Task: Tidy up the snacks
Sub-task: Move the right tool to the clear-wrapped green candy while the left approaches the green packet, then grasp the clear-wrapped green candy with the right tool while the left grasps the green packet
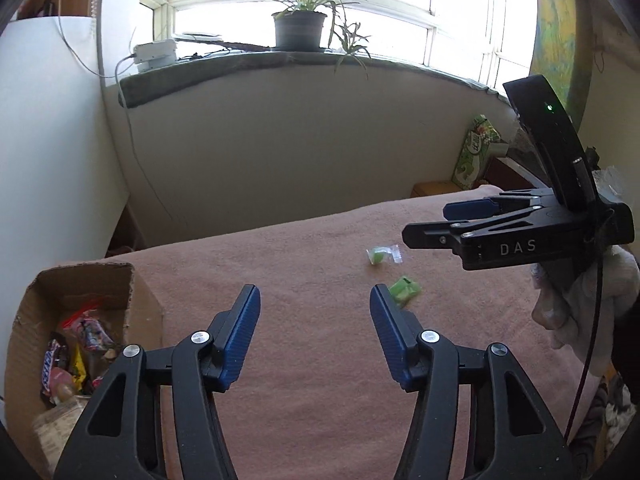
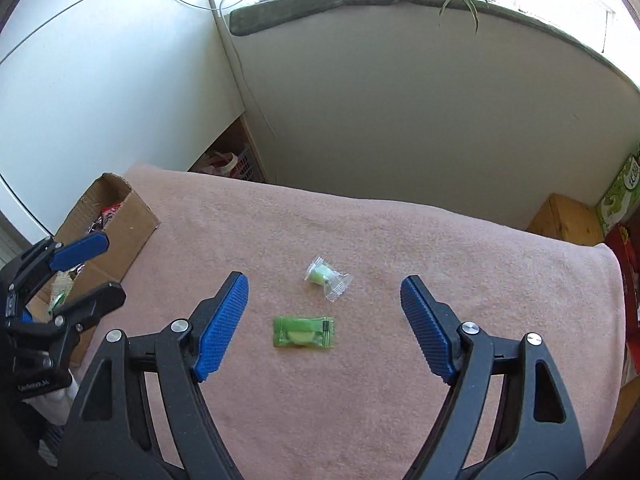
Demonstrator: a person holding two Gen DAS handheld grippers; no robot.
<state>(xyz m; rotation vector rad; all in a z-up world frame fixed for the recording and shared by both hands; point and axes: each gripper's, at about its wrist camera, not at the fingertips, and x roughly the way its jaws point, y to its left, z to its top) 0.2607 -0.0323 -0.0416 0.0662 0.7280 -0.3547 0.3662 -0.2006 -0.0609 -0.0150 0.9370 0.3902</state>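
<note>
Two snacks lie on the pink blanket (image 2: 400, 248): a green wrapped candy (image 2: 303, 332) and a clear-wrapped green candy (image 2: 326, 276) just beyond it. They also show in the left wrist view, the green wrapped candy (image 1: 406, 290) nearer than the clear-wrapped one (image 1: 382, 255). My right gripper (image 2: 324, 292) is open and empty, hovering over both candies. My left gripper (image 1: 315, 300) is open and empty, left of the candies. A cardboard box (image 1: 136, 304) with several snacks inside sits at the blanket's left edge; it also shows in the right wrist view (image 2: 132, 216).
A wall and a windowsill with a potted plant (image 1: 299, 28) lie beyond the blanket's far edge. A green carton (image 1: 476, 152) and a wooden box (image 2: 568, 220) stand at the far right. A white cabinet (image 1: 52, 120) rises on the left.
</note>
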